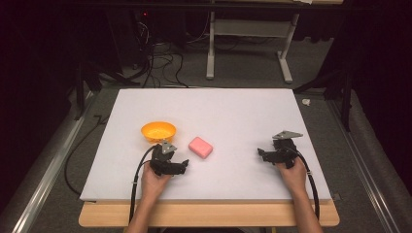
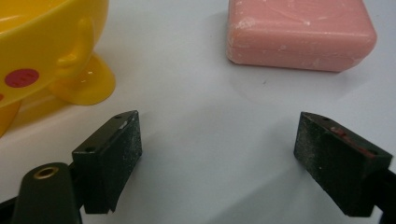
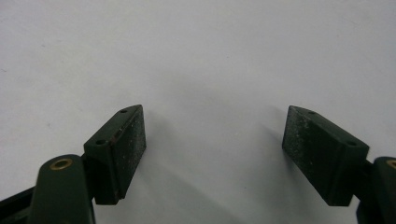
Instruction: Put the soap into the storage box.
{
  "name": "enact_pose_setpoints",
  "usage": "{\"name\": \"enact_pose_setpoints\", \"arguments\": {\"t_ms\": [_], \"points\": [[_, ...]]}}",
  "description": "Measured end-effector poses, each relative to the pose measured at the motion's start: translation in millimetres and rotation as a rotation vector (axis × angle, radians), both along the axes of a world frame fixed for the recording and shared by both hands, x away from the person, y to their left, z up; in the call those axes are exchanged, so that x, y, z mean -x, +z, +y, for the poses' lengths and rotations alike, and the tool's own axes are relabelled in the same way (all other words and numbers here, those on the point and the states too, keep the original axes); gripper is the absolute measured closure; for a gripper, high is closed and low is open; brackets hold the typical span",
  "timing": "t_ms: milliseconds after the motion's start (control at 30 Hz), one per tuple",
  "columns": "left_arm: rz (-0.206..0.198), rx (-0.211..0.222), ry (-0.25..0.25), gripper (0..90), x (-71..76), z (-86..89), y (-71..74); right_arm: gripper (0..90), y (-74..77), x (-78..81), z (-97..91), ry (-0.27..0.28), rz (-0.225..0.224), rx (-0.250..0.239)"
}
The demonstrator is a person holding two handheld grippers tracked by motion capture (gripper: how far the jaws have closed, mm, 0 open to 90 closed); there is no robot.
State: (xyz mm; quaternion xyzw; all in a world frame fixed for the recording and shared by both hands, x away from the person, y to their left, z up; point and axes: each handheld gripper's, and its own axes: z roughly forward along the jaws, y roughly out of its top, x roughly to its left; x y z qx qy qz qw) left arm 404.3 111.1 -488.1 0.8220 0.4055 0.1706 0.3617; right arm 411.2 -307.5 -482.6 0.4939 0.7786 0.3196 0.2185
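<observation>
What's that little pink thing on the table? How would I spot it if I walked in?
Find the white table, then the yellow bowl left of its middle. Just right of the bowl, apart from it, lies the pink block, flat, ahead of the left gripper. It is the one pink, rounded rectangular bar; the bowl beside it is round, yellow and red-spotted.

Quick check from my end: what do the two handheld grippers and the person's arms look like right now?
Both the left gripper and right gripper are black, each topped by a grey three-cornered plate, with a black cable trailing back. Their flat pads look scuffed and dusty. The forearms are bare, no sleeves.
</observation>
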Motion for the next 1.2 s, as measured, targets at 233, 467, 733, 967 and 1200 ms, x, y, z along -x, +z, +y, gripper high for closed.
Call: {"name": "enact_pose_setpoints", "arguments": {"t_ms": [233, 467, 733, 967, 1200], "points": [[-0.002, 0.000, 0.001, 15.8, 0.2, -0.1, -0.2, 22.2, 0.0, 0.0, 0.0, -0.002, 0.000, 0.000], [-0.004, -0.002, 0.000, 15.8, 0.3, -0.4, -0.1, 22.0, 0.0, 0.1, 0.1, -0.003, 0.001, -0.001], [-0.004, -0.004, 0.000, 15.9, 0.3, -0.5, 0.0, 21.9, 0.0, 0.0, 0.1, -0.004, 0.001, -0.001], [-0.004, -0.005, 0.003, 15.4, 0.3, -0.5, 0.3, 21.7, 0.2, -0.2, -0.3, -0.003, 0.004, 0.000], [-0.007, -0.009, 0.011, 15.0, 0.7, -0.6, 0.8, 21.6, 0.2, -0.4, -0.5, -0.002, 0.006, 0.002]]}}
